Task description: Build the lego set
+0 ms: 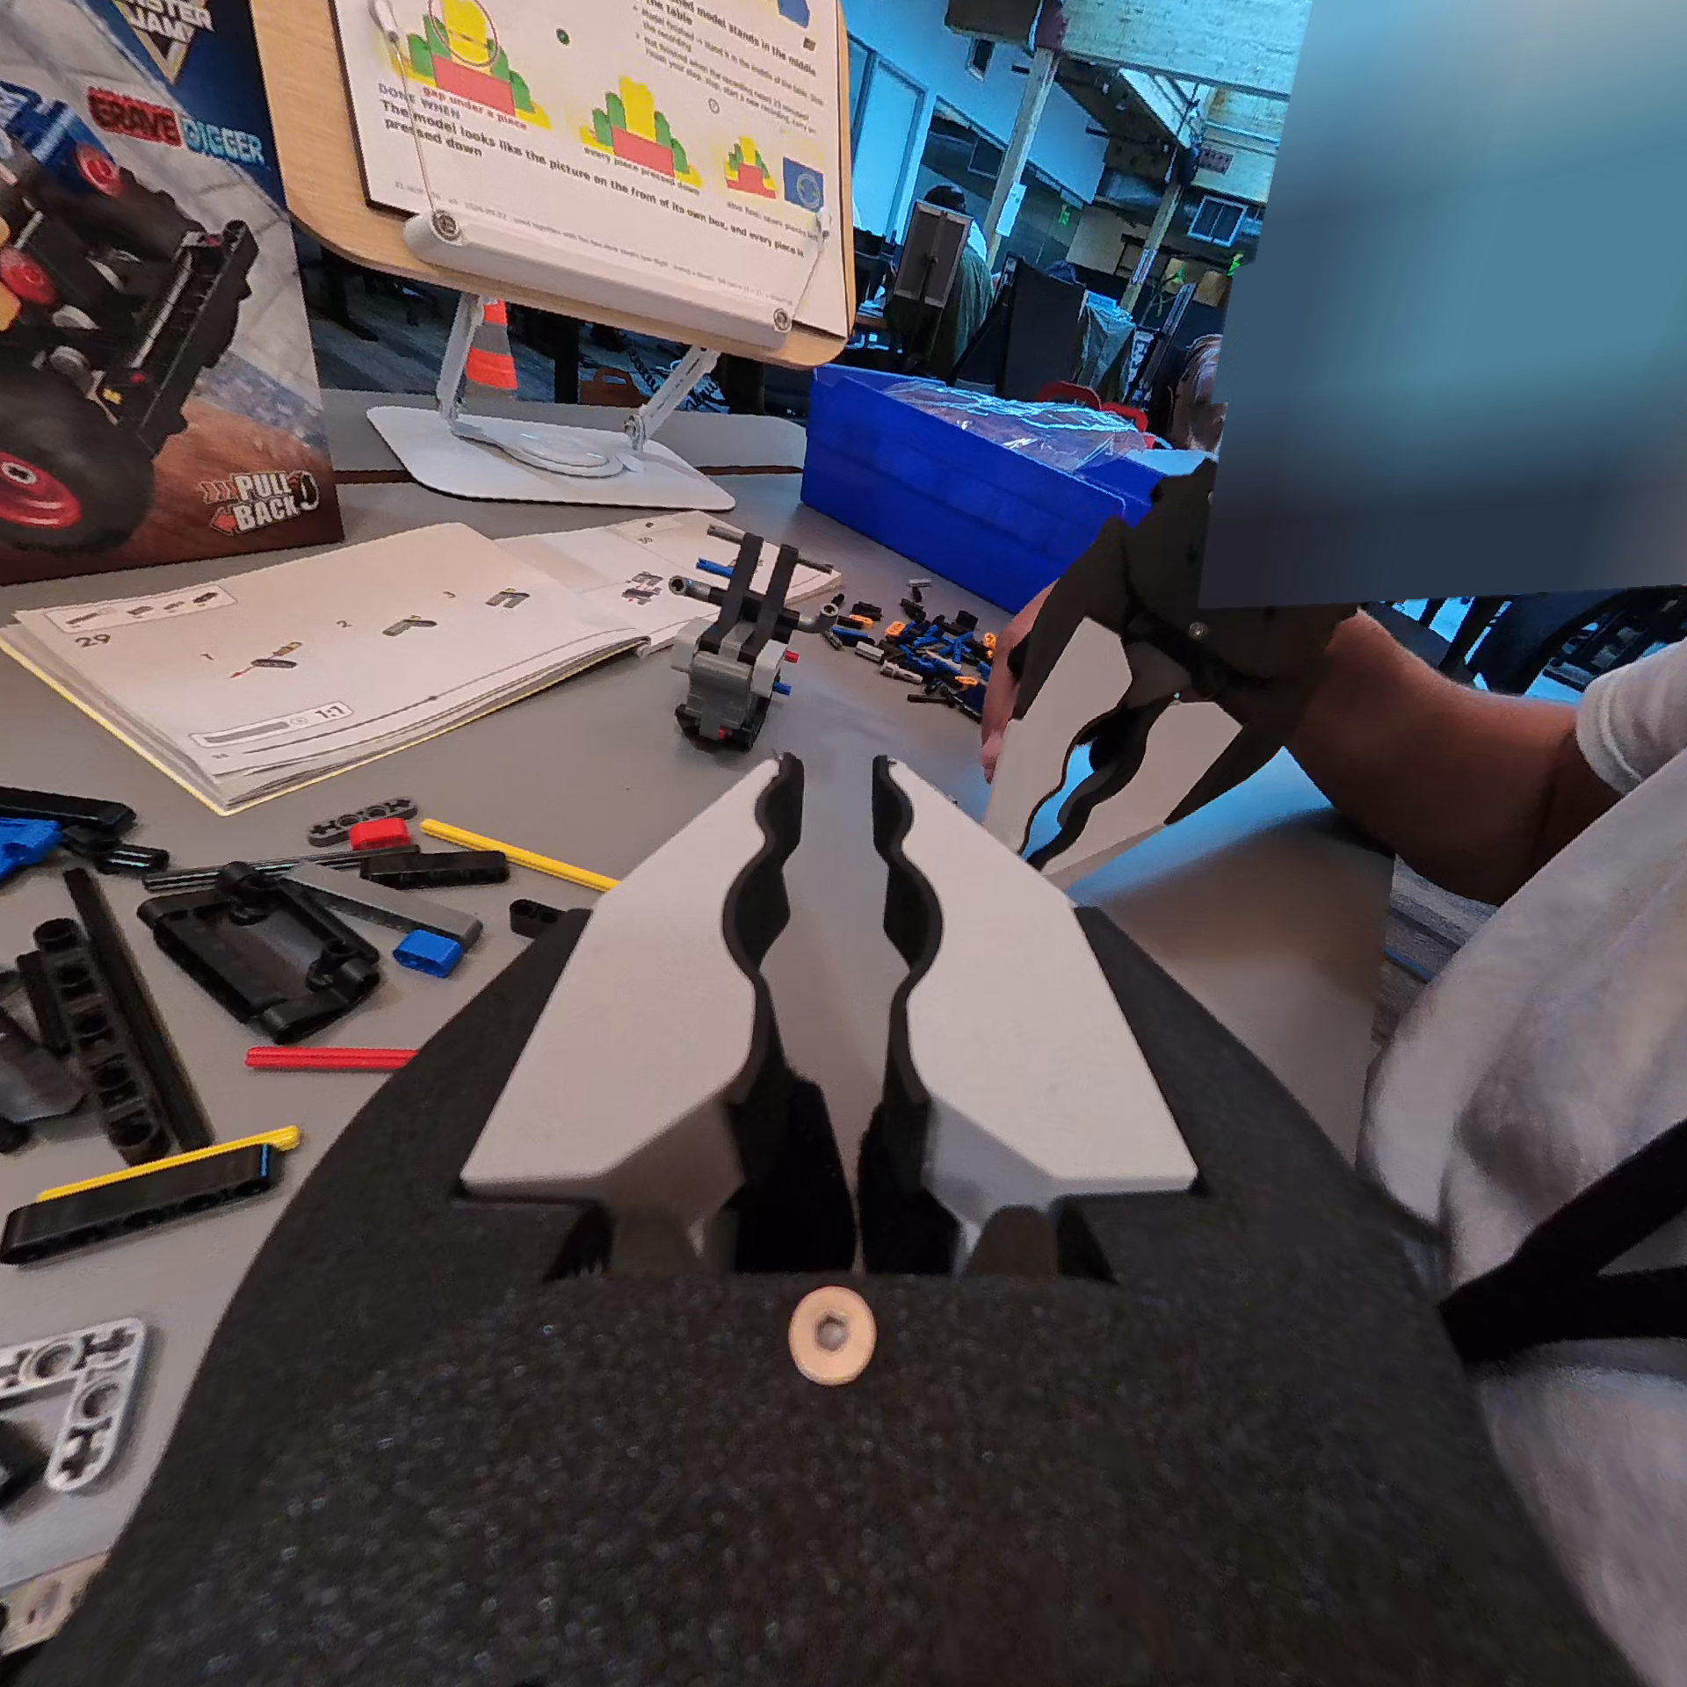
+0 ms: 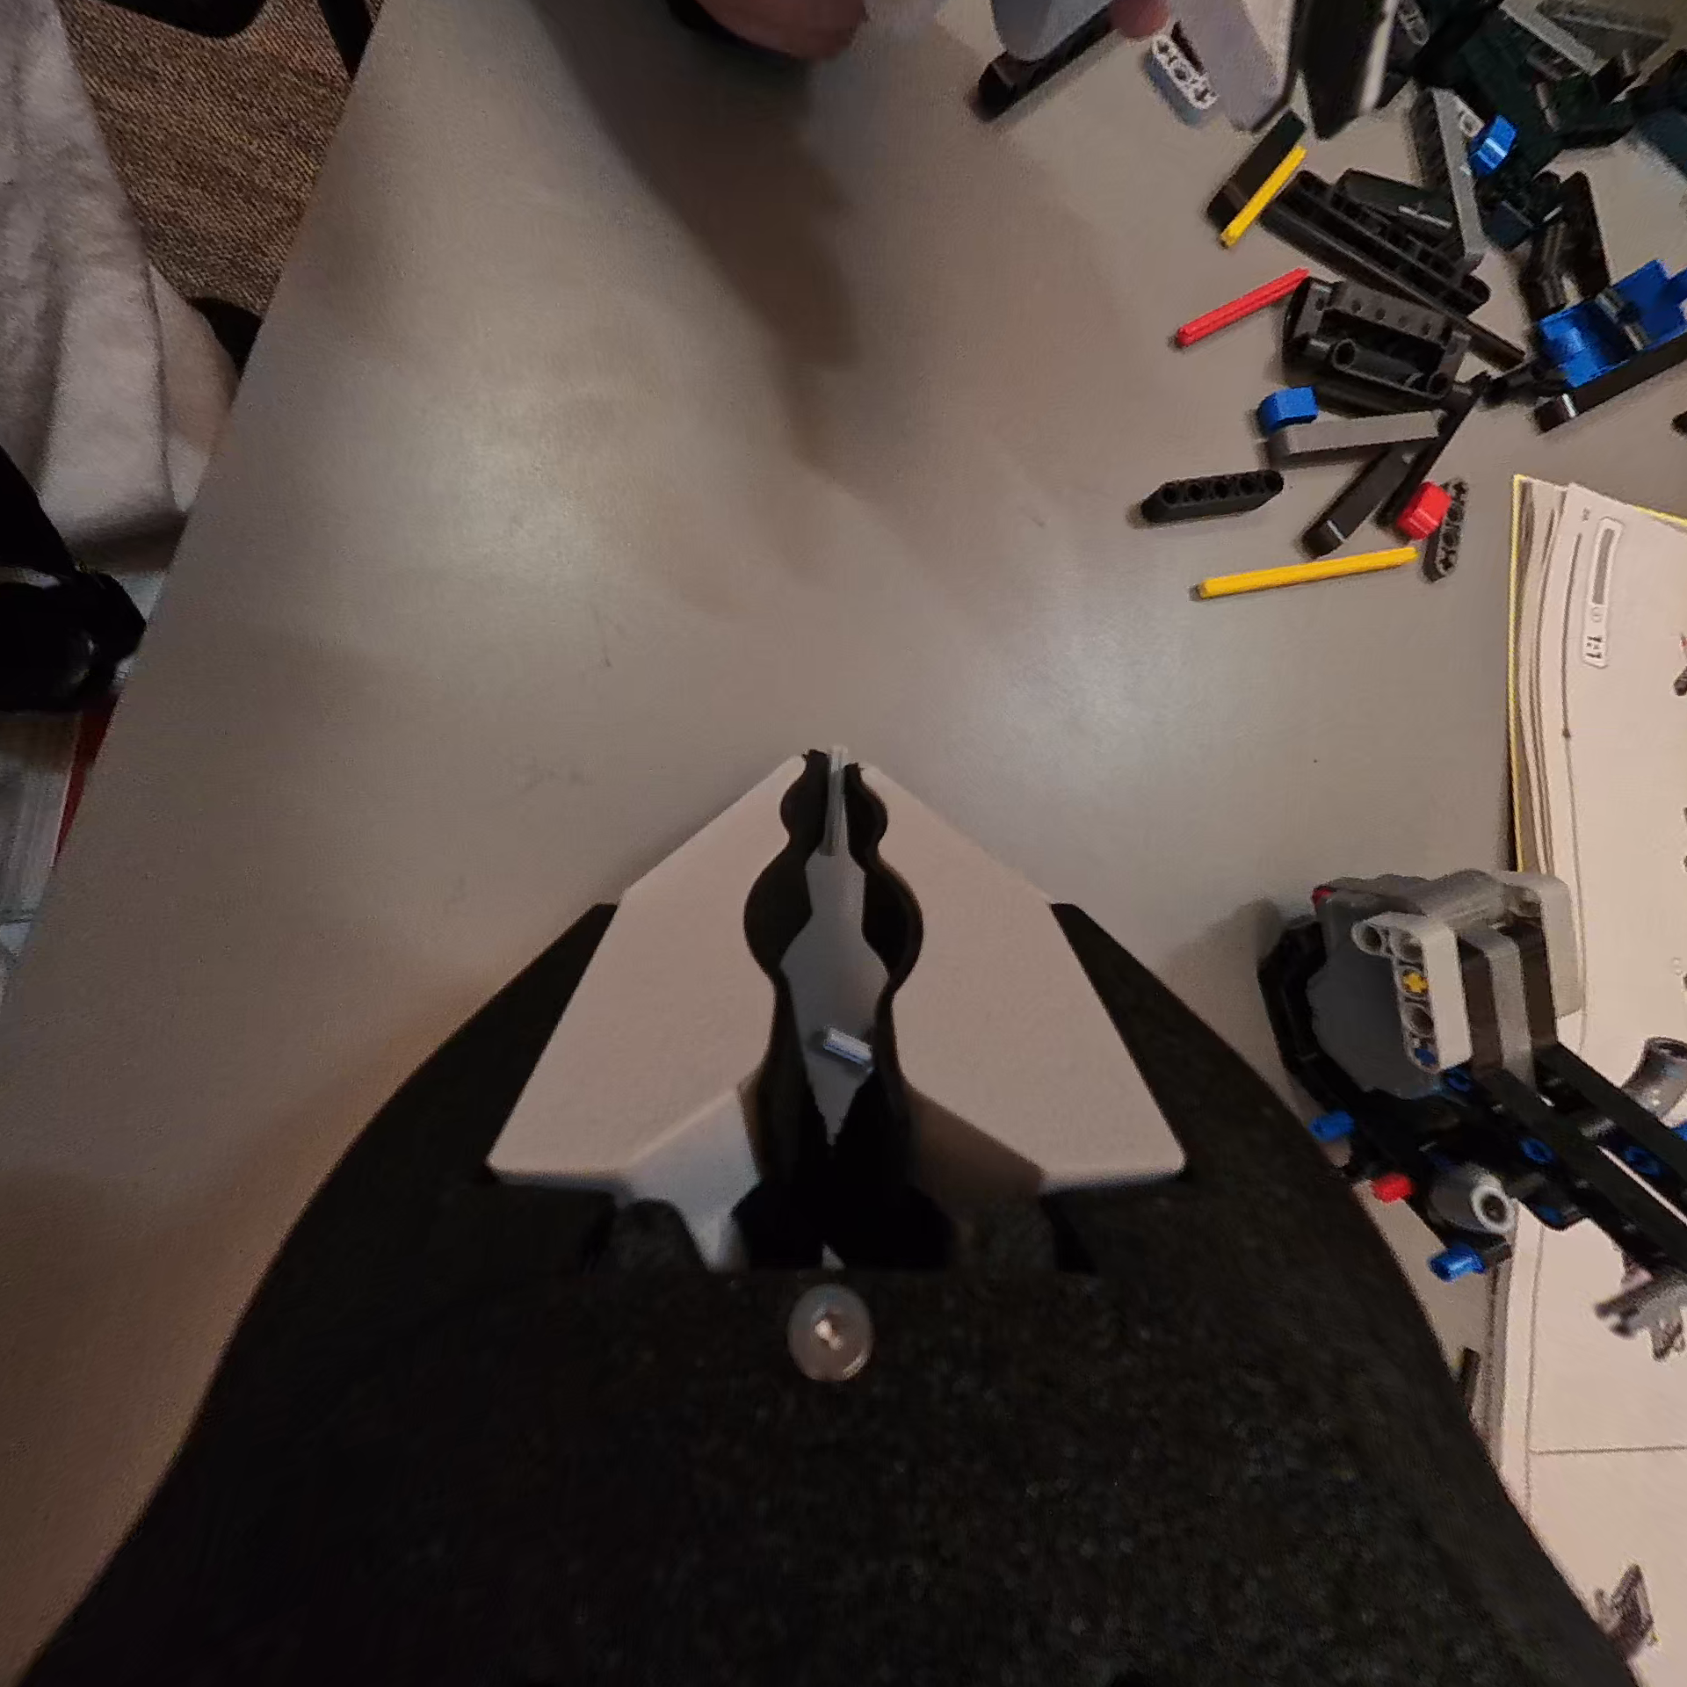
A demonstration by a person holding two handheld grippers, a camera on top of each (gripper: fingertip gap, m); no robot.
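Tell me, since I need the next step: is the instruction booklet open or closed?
Open. The instruction booklet lies flat on the table with two pages spread, beside the partly built model.

The flat table top (image 1: pixel 566 758) is plain grey. On it lie a thin yellow plastic rod (image 1: pixel 518 854), a thin red plastic rod (image 1: pixel 329 1058) and long black beams with holes (image 1: pixel 100 1022). The deep plastic bin (image 1: pixel 922 484) is bright blue. The half-built plastic model (image 1: pixel 730 657) is grey and black, with small blue pins.

Left hand-held gripper (image 1: pixel 835 762) with jaws slightly parted and empty, right hand-held gripper (image 2: pixel 833 762) closed on something thin
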